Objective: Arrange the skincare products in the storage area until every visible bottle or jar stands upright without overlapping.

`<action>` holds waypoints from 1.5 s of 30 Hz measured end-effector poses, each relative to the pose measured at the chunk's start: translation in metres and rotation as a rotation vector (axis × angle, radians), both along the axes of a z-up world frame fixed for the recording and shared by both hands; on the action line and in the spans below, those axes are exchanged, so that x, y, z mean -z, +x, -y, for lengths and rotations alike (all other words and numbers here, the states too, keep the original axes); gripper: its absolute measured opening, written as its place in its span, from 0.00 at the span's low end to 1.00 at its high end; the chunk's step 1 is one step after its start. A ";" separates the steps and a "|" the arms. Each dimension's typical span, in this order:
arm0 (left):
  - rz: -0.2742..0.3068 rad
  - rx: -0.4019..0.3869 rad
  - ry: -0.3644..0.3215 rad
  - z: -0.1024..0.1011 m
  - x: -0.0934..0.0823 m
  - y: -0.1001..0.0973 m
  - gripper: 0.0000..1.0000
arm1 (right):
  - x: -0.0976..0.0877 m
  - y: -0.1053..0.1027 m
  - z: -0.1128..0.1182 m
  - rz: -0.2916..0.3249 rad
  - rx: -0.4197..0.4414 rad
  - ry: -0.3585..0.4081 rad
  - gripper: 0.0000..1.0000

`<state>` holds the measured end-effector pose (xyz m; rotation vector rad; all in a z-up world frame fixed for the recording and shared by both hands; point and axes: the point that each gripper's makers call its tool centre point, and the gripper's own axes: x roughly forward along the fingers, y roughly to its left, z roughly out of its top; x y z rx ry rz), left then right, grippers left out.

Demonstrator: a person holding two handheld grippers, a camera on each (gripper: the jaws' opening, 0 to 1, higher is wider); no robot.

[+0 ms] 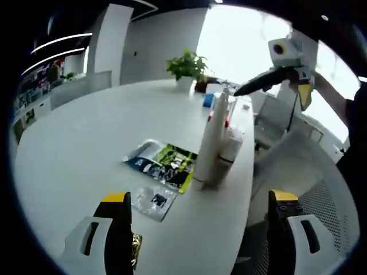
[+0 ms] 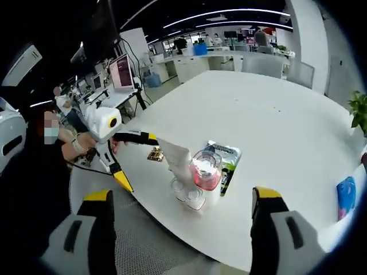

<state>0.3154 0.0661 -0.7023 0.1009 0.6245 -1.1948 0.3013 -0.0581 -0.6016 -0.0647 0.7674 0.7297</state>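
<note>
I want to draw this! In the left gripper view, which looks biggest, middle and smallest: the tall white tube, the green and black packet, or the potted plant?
1. Tall white tube
2. Green and black packet, nearly as big, so that is close
3. Potted plant

The plant sits far back on the table, so it may only look small.

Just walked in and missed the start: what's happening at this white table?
A person holds a gripper in each hand over the white round table. Both the left gripper and right gripper are open and hold nothing. Near the table edge, a tall white tube and a pink-capped bottle stand upright close together, beside flat green-and-black sachets.
</note>
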 end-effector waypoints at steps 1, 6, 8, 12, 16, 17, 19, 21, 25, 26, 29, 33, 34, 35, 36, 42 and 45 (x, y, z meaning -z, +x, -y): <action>-0.022 0.009 -0.010 0.003 0.004 -0.001 0.97 | -0.005 0.003 0.001 -0.002 -0.001 -0.003 1.00; -0.065 0.031 -0.020 0.015 0.022 -0.001 0.93 | -0.029 0.027 -0.001 -0.003 0.002 0.059 1.00; -0.080 0.042 -0.009 0.017 0.031 -0.001 0.92 | -0.036 0.040 0.001 -0.003 0.028 0.074 1.00; -0.098 0.051 0.006 0.021 0.041 0.000 0.90 | -0.038 0.068 0.008 0.011 0.052 0.066 1.00; -0.105 0.057 0.002 0.025 0.044 0.001 0.84 | -0.033 0.097 0.015 0.012 0.080 0.086 0.95; -0.104 0.057 0.002 0.025 0.044 0.002 0.83 | -0.030 0.103 0.017 0.012 0.082 0.084 0.91; -0.104 0.055 0.004 0.026 0.046 0.004 0.83 | -0.019 0.118 0.021 -0.003 0.109 0.097 0.88; -0.105 0.050 0.006 0.026 0.050 0.006 0.81 | -0.003 0.126 0.023 -0.031 0.108 0.090 0.80; -0.125 0.028 0.005 0.027 0.055 0.010 0.81 | 0.036 0.133 0.029 -0.092 0.107 0.043 0.65; -0.122 0.029 0.001 0.027 0.054 0.009 0.81 | 0.050 0.136 0.030 -0.099 0.107 0.030 0.63; -0.125 0.036 0.000 0.028 0.054 0.010 0.80 | 0.084 0.134 0.028 -0.169 0.073 -0.002 0.51; -0.122 0.007 0.008 0.025 0.056 0.017 0.81 | 0.126 0.136 0.026 -0.243 0.067 -0.045 0.37; -0.119 0.000 0.019 0.022 0.057 0.019 0.82 | 0.134 0.137 0.024 -0.262 0.063 -0.046 0.34; -0.113 0.000 0.026 0.019 0.058 0.020 0.82 | 0.137 0.137 0.023 -0.270 0.060 -0.046 0.31; -0.110 -0.001 0.031 0.017 0.059 0.021 0.81 | 0.145 0.137 0.021 -0.293 0.057 -0.047 0.29; -0.102 -0.021 0.042 0.011 0.060 0.029 0.80 | 0.172 0.142 0.023 -0.322 0.021 -0.150 0.24; -0.092 -0.015 0.045 0.013 0.060 0.030 0.79 | 0.176 0.148 0.022 -0.330 0.011 -0.159 0.21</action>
